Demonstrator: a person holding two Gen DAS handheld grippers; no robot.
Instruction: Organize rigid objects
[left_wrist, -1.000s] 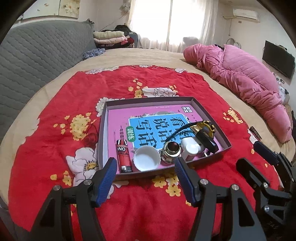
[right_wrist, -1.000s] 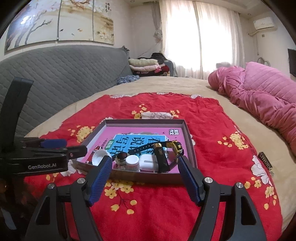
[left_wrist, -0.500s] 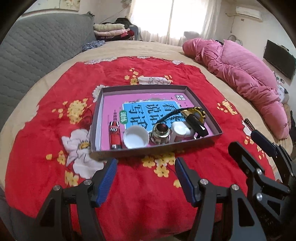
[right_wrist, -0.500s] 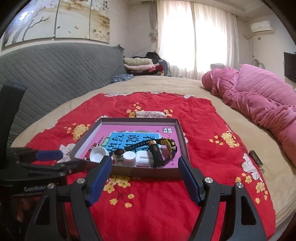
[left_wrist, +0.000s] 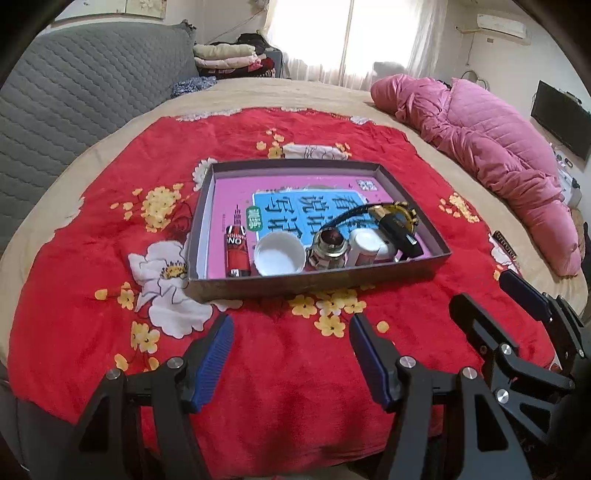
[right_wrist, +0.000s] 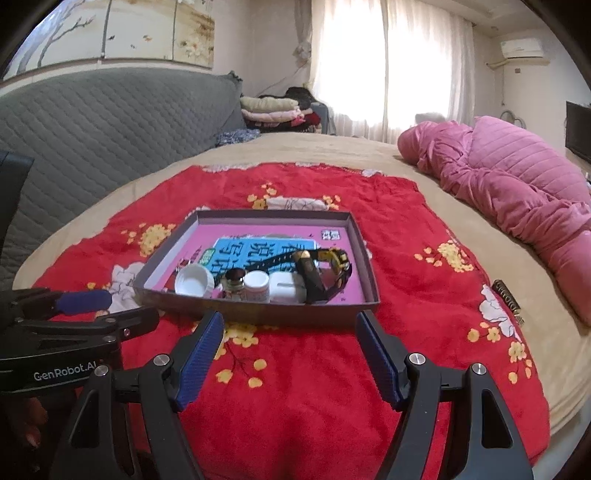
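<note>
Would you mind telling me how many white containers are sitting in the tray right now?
3: an open white cup beside the red lighter, a lidded white jar right of the metal fitting, and a white case under the watch. Others may be hidden.

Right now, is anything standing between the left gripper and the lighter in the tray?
Only the tray's near wall. The left gripper hovers open over the red blanket, and the lighter lies just behind that wall, beside the white cap.
</note>
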